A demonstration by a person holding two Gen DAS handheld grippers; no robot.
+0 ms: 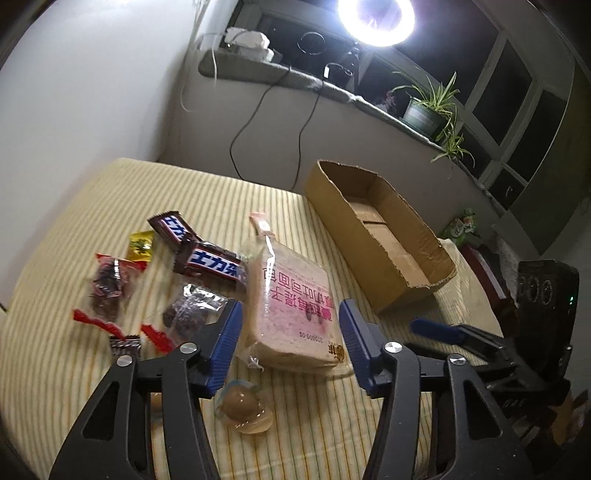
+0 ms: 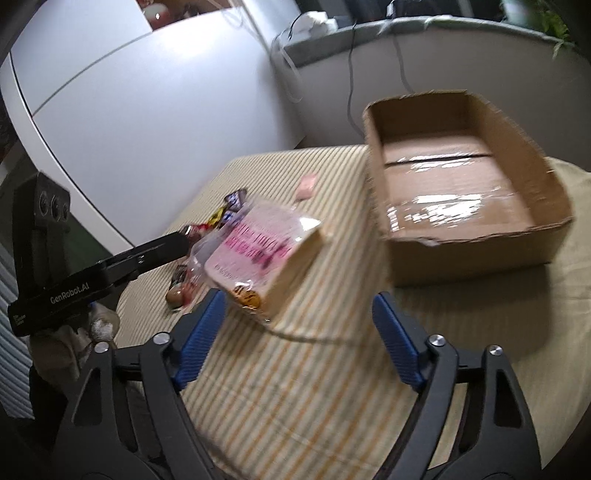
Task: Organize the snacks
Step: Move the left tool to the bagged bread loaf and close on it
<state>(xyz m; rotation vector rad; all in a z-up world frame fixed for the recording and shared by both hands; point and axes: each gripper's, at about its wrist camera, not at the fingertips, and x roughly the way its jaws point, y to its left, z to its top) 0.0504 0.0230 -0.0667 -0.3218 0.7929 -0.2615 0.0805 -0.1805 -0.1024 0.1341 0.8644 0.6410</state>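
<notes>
A bagged loaf of sliced bread (image 1: 291,306) with pink print lies on the striped cloth (image 1: 55,332). My left gripper (image 1: 291,325) is open, its blue fingers on either side of the loaf's near end. An open cardboard box (image 1: 380,236) stands empty to the right. Two Snickers bars (image 1: 210,264), red-wrapped dried fruit packs (image 1: 109,284) and a jelly cup (image 1: 243,406) lie at the left. In the right wrist view my right gripper (image 2: 299,317) is open and empty, just short of the loaf (image 2: 258,251), with the box (image 2: 461,195) beyond. The left gripper (image 2: 155,251) also shows there.
A small pink packet (image 1: 260,223) lies behind the loaf. A windowsill with a potted plant (image 1: 424,110), cables and a ring light (image 1: 376,18) runs behind the table. A white wall (image 2: 147,110) is on the left.
</notes>
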